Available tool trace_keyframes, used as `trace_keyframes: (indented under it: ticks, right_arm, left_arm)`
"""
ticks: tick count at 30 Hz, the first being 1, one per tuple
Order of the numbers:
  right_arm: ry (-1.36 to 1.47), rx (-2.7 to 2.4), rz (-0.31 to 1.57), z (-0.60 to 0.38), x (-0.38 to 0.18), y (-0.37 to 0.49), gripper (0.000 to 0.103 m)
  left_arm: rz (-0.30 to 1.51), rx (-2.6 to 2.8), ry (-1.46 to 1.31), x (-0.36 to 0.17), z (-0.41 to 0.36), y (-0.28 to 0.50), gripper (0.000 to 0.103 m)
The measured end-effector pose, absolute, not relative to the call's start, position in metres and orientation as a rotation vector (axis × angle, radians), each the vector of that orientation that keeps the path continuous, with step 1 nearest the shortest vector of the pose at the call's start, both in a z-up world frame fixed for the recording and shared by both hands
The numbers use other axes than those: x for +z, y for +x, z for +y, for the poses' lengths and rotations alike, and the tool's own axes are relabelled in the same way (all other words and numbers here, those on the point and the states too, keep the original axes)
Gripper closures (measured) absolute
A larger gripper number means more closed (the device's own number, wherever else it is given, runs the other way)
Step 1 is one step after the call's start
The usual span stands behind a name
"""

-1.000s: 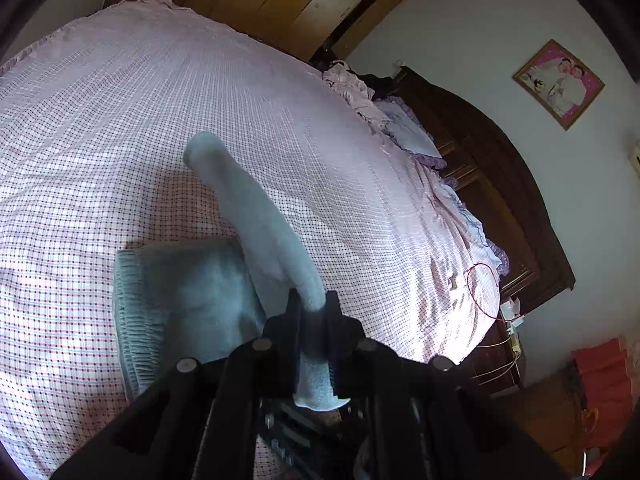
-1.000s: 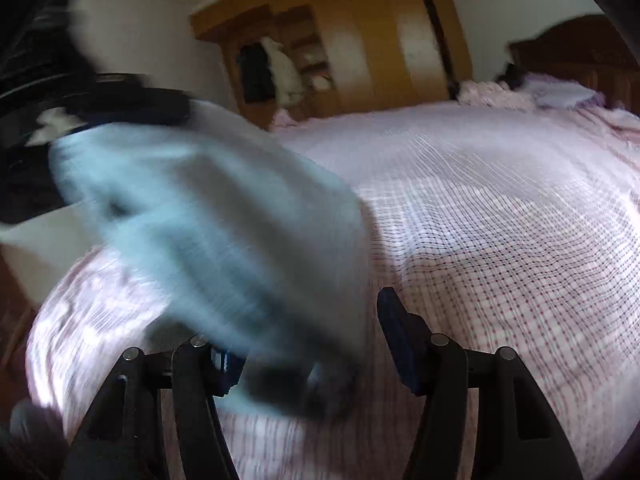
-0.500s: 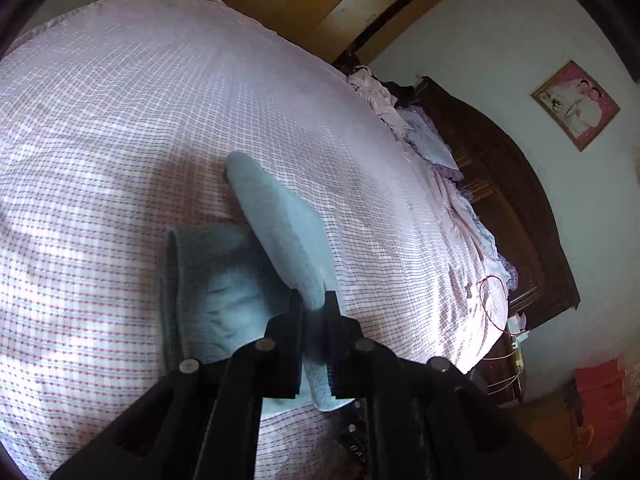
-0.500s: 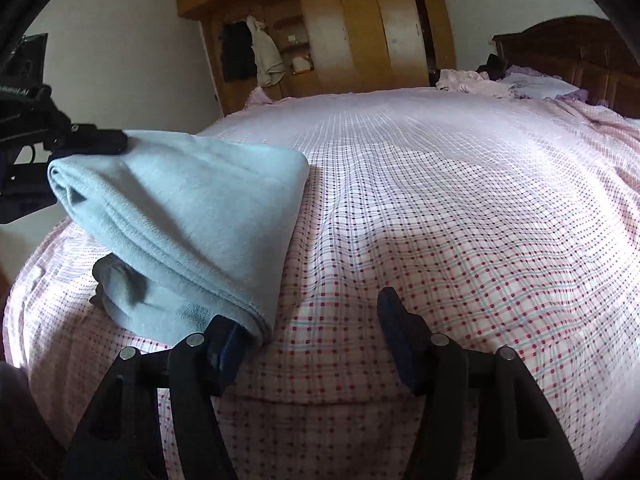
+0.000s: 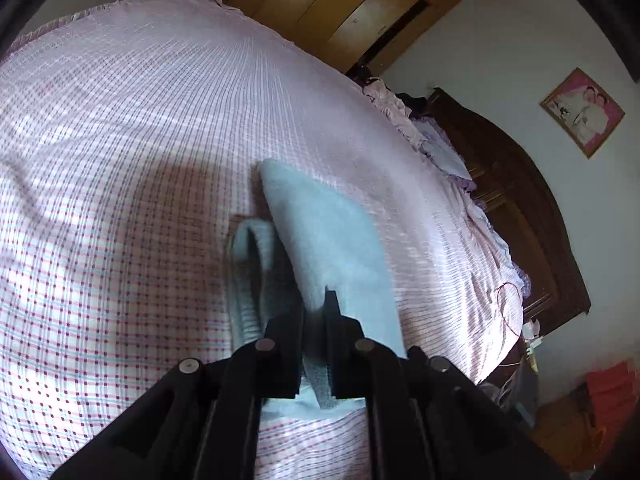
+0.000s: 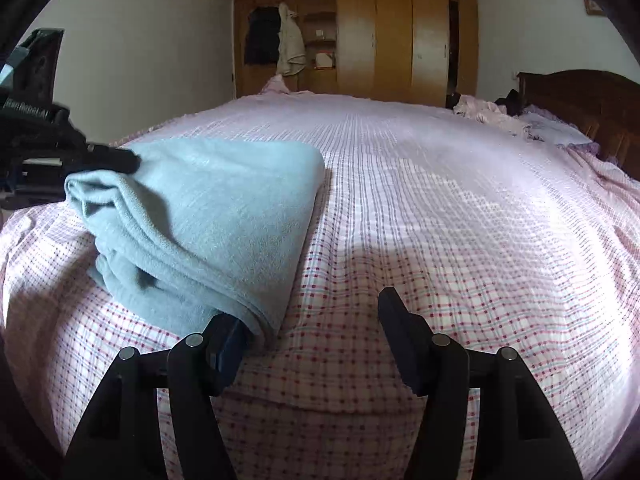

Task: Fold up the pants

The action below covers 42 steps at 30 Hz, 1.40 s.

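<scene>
Pants (image 6: 208,216), pale blue fleece, folded into a thick bundle, lying on the near left part of the bed (image 6: 460,208) as your right camera sees it; several layers show at the bundle's near edge, and its top surface slopes up toward the left. Left gripper (image 5: 316,312), which you hold: jaws pressed together on an edge of the pants, a strip of blue cloth pinched between the two black fingers and trailing back toward the camera. From your right camera the same gripper's dark tip (image 6: 116,160) meets the bundle's far left corner, which sits raised above the bedspread. Right gripper (image 6: 320,320), also yours: jaws spread apart, nothing between the pads; its left finger (image 6: 226,344) lies against the near corner of the bundle, though whether it presses the cloth or only touches it is hard to judge from this angle, and its right finger stands over bare bedspread. Bedspread: pink and white check with red dots, lightly creased, a soft shadow across the near part. Waistband (image 5: 248,264): ribbed, gathered, standing on edge just left of the folded flap in your left camera. Wardrobe (image 6: 400,36): light wood, beyond the far end of the bed. Headboard (image 6: 584,104): dark wood, at the right. Bedding (image 6: 500,114), loose and crumpled, heaped beside the headboard. Picture (image 5: 582,112), framed, on the wall above the headboard.
</scene>
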State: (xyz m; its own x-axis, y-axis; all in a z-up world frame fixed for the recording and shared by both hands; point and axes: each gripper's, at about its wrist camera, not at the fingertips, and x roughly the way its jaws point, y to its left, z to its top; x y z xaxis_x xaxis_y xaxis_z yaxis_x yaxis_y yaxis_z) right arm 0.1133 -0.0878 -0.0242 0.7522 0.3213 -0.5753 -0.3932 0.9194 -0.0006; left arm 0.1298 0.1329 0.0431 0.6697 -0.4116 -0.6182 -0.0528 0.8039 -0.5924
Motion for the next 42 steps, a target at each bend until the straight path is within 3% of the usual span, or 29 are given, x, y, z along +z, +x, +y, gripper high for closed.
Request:
trace_keyframes:
  ticks: [6,8,18,23,30,40,42]
  right_arm:
    - [0.025,0.473,0.667,-0.113,-0.03,0.127,0.047]
    - [0.049,0.488,0.672,-0.118,-0.032,0.129,0.047]
    - [0.073,0.477,0.661,-0.117,-0.035,0.121,0.046]
    - [0.069,0.472,0.66,-0.114,-0.034,0.121,0.046]
    - [0.057,0.49,0.663,-0.116,-0.033,0.115,0.046]
    - [-0.058,0.403,0.67,-0.138,-0.033,0.088,0.046]
    - [-0.031,0.411,0.665,-0.146,-0.029,0.087,0.046]
  left_arm:
    - [0.806,-0.25,-0.617,0.024,0.134,0.121,0.093]
    - [0.812,-0.224,-0.591,0.028,0.136,0.115,0.086]
    - [0.698,-0.24,-0.459,0.099,0.086,0.085,0.086]
    - [0.828,-0.246,-0.348,0.062,0.041,0.102,0.089]
    - [0.887,-0.186,-0.54,0.013,0.083,0.071,0.101]
    - [0.885,-0.169,-0.527,0.04,0.107,0.035,0.099]
    - [0.848,-0.175,-0.519,0.06,0.115,0.029,0.091]
